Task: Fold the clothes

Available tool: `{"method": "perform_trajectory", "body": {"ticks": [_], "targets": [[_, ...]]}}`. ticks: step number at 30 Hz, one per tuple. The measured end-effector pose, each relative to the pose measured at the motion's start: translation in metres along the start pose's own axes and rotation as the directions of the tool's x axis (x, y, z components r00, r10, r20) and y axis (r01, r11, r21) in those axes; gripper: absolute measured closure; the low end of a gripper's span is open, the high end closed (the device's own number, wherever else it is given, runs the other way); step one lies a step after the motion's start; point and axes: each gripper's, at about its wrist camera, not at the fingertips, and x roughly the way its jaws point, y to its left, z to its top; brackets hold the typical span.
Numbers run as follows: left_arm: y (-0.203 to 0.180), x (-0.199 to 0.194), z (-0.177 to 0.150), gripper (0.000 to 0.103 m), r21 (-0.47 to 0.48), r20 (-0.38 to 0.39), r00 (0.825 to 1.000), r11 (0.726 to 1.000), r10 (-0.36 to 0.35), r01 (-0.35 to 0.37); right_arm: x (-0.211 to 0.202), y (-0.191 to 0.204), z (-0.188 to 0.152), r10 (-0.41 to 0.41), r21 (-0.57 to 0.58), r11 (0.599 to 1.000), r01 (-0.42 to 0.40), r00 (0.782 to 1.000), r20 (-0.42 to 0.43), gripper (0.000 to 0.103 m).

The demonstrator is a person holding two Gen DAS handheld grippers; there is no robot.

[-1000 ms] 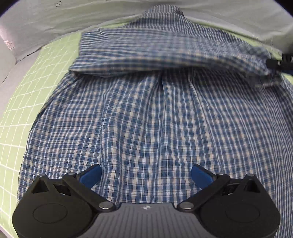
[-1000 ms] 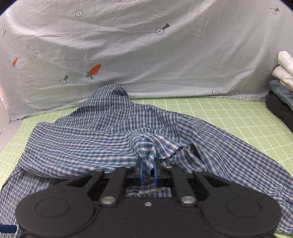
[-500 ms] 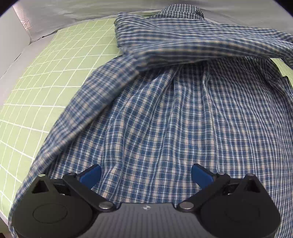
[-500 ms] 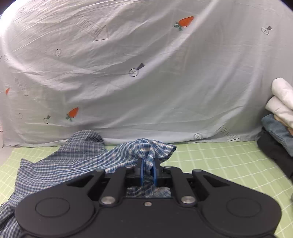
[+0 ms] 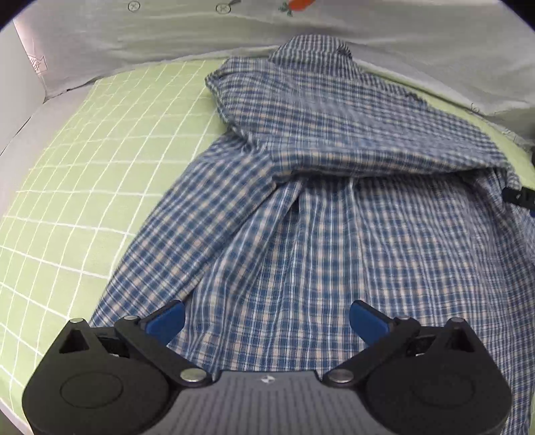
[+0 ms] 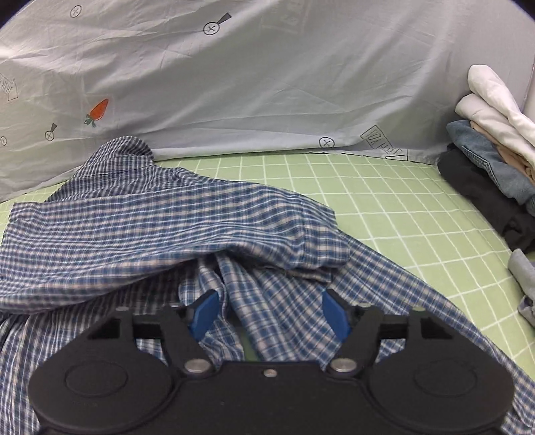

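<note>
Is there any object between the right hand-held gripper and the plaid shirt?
No, nothing visible. The right hand-held gripper hangs directly over the plaid shirt, jaws opening with shirt cloth bunched between them.

The pale backdrop sheet (image 6: 267,83) carries the only print. In the right wrist view, at about 9 o'clock on the far left edge, an arrow-shaped sign (image 6: 8,87) shows letters that look like "HERE", cut off by the edge. At about 3 o'clock, low on the sheet beside the stacked clothes, a boxed label (image 6: 384,142) holds upside-down letters too creased to read. Circled "x" marks (image 6: 210,28) are scattered over the sheet. In the left wrist view, an arrow sign (image 5: 36,63) at 10 o'clock has letters too blurred to read.
</note>
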Motion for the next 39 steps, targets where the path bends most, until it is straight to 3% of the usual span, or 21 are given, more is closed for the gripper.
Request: {"method": "perform_trajectory", "body": {"ticks": [2,4,7,10,16,20,23,25,26,27,28,29,30,33,39], "targets": [[0.015,-0.009,0.015,0.000,-0.040,0.049,0.999,0.999,-0.020,0.022,-0.004,0.009,0.000,0.027,0.030,0.999,-0.027,1.000,-0.003,0.024],[0.036,-0.006,0.037,0.000,-0.113,0.092,0.995,0.992,-0.046,0.056,-0.003,0.013,0.002,0.087,0.146,0.986,-0.082,0.996,-0.025,0.024],[0.067,0.017,0.072,0.000,-0.206,0.113,0.990,0.973,-0.081,0.103,0.003,0.016,0.003,0.163,0.319,0.937,-0.142,0.986,-0.041,0.023],[0.092,0.046,0.111,0.001,-0.266,0.123,0.989,0.957,-0.084,0.114,0.009,0.016,0.009,0.119,0.366,0.925,-0.099,0.992,-0.033,0.025],[0.118,0.104,0.173,0.001,-0.370,0.141,0.979,0.910,-0.145,0.188,0.027,-0.015,0.036,-0.078,0.397,0.915,0.071,0.997,0.003,0.024],[0.110,0.143,0.191,0.008,-0.406,0.109,0.980,0.892,-0.169,0.199,0.059,-0.046,0.038,-0.115,0.500,0.856,0.131,0.991,-0.062,0.024],[0.105,0.161,0.199,0.024,-0.448,0.114,0.980,0.872,-0.164,0.198,0.075,-0.054,0.036,-0.094,0.521,0.845,0.122,0.992,-0.081,0.029],[0.098,0.167,0.205,0.033,-0.437,0.117,0.980,0.878,-0.159,0.195,0.081,-0.054,0.035,-0.073,0.519,0.848,0.101,0.994,-0.076,0.041],[0.095,0.169,0.208,0.042,-0.435,0.118,0.982,0.881,-0.149,0.186,0.084,-0.054,0.036,-0.058,0.510,0.856,0.086,0.996,-0.071,0.055],[0.092,0.170,0.210,0.070,-0.435,0.117,0.984,0.884,-0.134,0.172,0.086,-0.053,0.037,-0.044,0.492,0.867,0.076,0.996,-0.077,0.067],[0.090,0.172,0.213,0.089,-0.435,0.116,0.986,0.887,-0.119,0.158,0.088,-0.052,0.039,-0.031,0.471,0.880,0.063,0.997,-0.077,0.072],[0.087,0.173,0.216,0.100,-0.434,0.115,0.988,0.889,-0.104,0.144,0.087,-0.051,0.041,-0.019,0.449,0.892,0.046,0.998,-0.065,0.082],[0.084,0.175,0.218,0.101,-0.434,0.114,0.989,0.891,-0.089,0.130,0.086,-0.049,0.044,-0.014,0.427,0.903,0.033,0.999,-0.047,0.088],[0.075,0.171,0.231,0.101,-0.406,0.141,0.990,0.911,-0.011,0.068,0.078,-0.044,0.057,-0.020,0.383,0.923,0.015,1.000,0.008,0.091],[0.058,0.154,0.287,0.101,-0.338,0.247,0.965,0.941,0.086,0.002,0.054,-0.027,0.094,-0.011,0.280,0.959,-0.039,0.985,0.174,0.092]]}}
